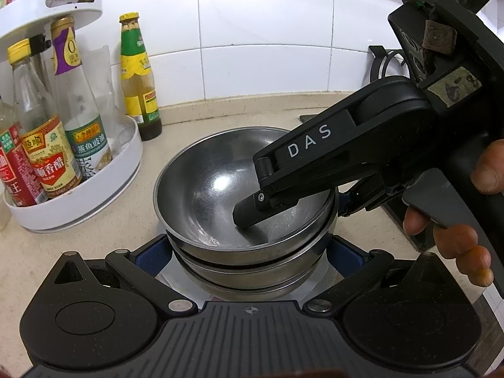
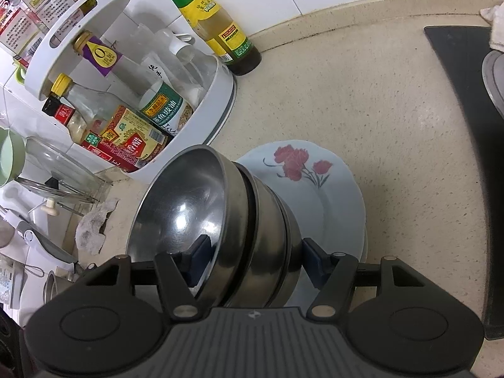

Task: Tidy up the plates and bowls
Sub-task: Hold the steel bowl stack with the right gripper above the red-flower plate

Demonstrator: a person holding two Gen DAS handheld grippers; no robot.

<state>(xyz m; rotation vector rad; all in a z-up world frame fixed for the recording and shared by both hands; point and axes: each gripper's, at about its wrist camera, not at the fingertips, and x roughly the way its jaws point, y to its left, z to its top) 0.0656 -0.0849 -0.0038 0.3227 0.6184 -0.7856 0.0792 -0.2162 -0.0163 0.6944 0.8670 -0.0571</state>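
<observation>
A stack of three nested steel bowls (image 1: 220, 195) stands on a pale blue flowered plate (image 2: 330, 195) on the beige counter. My right gripper (image 2: 252, 258) straddles the side of the stack: one finger (image 2: 198, 252) is inside the top bowl, the other (image 2: 315, 258) is outside by the plate. In the left wrist view that gripper (image 1: 267, 208) reaches in from the right. My left gripper (image 1: 249, 255) is spread wide around the near side of the stack (image 2: 239, 220), blue pads either side; contact is not visible.
A white two-tier rack (image 1: 94, 182) full of sauce bottles stands left of the bowls. A green-labelled bottle (image 1: 138, 75) stands by the tiled wall. A black stove top (image 2: 460, 126) lies to the right. A glass lid (image 2: 56, 167) and clutter sit further left.
</observation>
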